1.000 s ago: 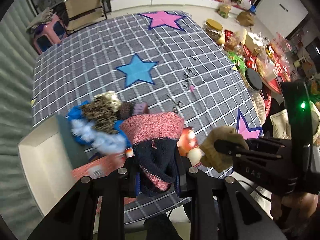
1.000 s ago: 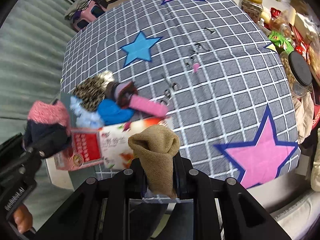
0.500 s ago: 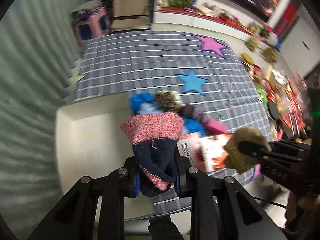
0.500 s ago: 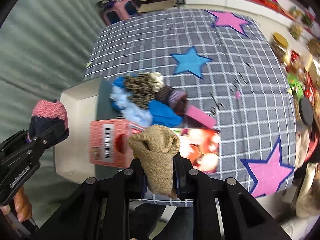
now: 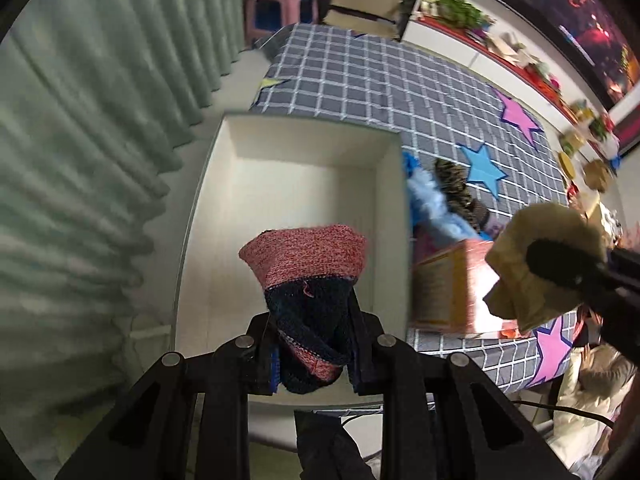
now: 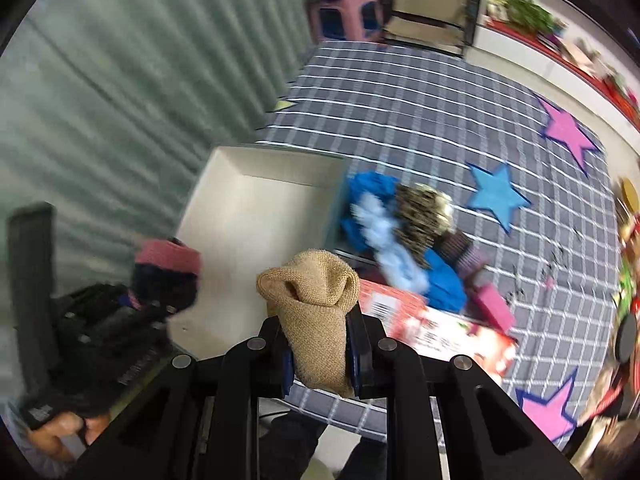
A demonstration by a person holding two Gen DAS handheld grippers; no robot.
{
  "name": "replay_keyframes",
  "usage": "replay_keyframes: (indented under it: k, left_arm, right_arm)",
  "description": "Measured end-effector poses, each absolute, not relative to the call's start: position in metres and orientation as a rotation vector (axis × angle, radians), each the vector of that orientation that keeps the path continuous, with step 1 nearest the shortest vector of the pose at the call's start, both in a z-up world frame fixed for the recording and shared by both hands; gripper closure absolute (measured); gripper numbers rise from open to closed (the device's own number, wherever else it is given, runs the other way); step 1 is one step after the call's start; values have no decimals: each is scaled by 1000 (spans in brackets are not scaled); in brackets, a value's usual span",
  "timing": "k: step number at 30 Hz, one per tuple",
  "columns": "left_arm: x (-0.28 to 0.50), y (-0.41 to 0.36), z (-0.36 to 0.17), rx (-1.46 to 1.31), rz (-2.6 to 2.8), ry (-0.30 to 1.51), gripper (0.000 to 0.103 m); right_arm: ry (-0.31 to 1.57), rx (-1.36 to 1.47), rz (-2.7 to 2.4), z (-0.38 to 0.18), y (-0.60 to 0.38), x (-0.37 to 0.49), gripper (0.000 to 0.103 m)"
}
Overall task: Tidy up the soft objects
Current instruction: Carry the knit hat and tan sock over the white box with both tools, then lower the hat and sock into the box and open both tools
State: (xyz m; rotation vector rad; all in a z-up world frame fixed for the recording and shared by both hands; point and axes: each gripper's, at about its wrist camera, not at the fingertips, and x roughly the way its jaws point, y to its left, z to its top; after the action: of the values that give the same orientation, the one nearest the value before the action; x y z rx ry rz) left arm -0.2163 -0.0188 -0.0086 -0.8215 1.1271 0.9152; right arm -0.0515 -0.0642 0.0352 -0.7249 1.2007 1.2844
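My left gripper is shut on a pink and navy knit sock and holds it above the open white box. The sock also shows in the right wrist view. My right gripper is shut on a tan knit sock, held above the table's near edge, right of the box. The tan sock also shows in the left wrist view. A pile of soft items, blue, fluffy pale blue and leopard print, lies just right of the box.
The box sits at the left edge of a grey checked tablecloth with stars. A red printed carton lies in front of the pile. Green curtains hang to the left. Jars and snacks crowd the table's right side.
Both grippers have swung left with their socks. The left one now hangs over the white box instead of over the pile on the table.
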Motion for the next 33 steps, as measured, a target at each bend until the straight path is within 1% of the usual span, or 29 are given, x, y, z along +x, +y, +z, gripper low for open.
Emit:
replay_keyframes:
  k: [13, 20, 26, 33]
  left_arm:
    - [-244, -19, -63, -909, 996, 1195, 77]
    - [-248, -20, -99, -937, 983, 1269, 77]
    - [-254, -23, -114, -957, 982, 1305, 77]
    - [-253, -27, -116, -942, 964, 1333, 77]
  right_arm:
    - [1218, -864, 1357, 3, -22, -96, 81]
    - [1271, -955, 1387, -32, -14, -123, 81]
    - [1280, -1050, 1393, -66, -6, -140, 81]
    - [1355, -1129, 1367, -93, -10, -148, 81]
